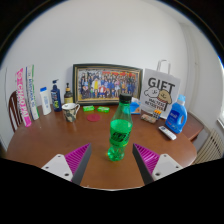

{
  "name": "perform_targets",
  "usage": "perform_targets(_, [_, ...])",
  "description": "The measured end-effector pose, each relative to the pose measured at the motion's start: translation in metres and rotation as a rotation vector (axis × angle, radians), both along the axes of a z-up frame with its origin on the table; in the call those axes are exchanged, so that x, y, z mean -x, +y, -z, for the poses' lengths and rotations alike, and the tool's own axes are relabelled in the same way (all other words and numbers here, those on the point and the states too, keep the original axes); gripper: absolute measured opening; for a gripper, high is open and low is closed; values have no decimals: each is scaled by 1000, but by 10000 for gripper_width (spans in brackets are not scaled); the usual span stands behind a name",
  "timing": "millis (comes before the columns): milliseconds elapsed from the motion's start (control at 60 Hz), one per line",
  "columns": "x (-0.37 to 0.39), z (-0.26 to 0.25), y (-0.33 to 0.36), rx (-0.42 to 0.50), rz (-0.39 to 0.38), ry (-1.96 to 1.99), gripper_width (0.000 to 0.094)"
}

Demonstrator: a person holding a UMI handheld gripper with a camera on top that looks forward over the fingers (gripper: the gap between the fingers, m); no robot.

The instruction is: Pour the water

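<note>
Tool (112,160) sits open, my two pink-padded fingers (76,158) spread low over the wooden surface (40,140), nothing pressed between them. Green bottle (120,131) stands upright just ahead, roughly centred between the fingers with a gap on each side, dark cap on top; I judge it's lined up that way so I can close on its body and lift. Mug (70,111) stands well apart, beyond the left finger and nearer the back wall; likely the pour target, though I can't tell what's inside it. Behind them a framed photo (106,82) leans on the wall, a white gift bag (158,88) stands beside it, and a blue bottle (178,114) is near the bag. Some white bottles (45,100) stand next to the mug. Grasp not yet made; pouring hasn't begun.
</note>
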State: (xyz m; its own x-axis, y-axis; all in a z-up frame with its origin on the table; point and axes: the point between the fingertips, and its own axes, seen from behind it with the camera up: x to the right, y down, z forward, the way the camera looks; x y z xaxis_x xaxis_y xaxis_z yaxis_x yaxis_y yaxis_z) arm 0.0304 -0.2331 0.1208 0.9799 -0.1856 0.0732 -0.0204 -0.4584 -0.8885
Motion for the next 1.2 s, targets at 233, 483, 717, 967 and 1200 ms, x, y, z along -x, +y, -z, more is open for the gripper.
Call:
perform_targets(233, [-30, 32, 67, -36, -57, 18, 846])
perform_targets(483, [-41, 47, 100, -78, -89, 46, 490])
perform_targets(717, [-44, 42, 105, -79, -101, 14, 351])
perform_targets(967, [-38, -19, 146, -125, -132, -122, 351])
perform_targets(1200, [-27, -93, 240, -125, -166, -561, 351])
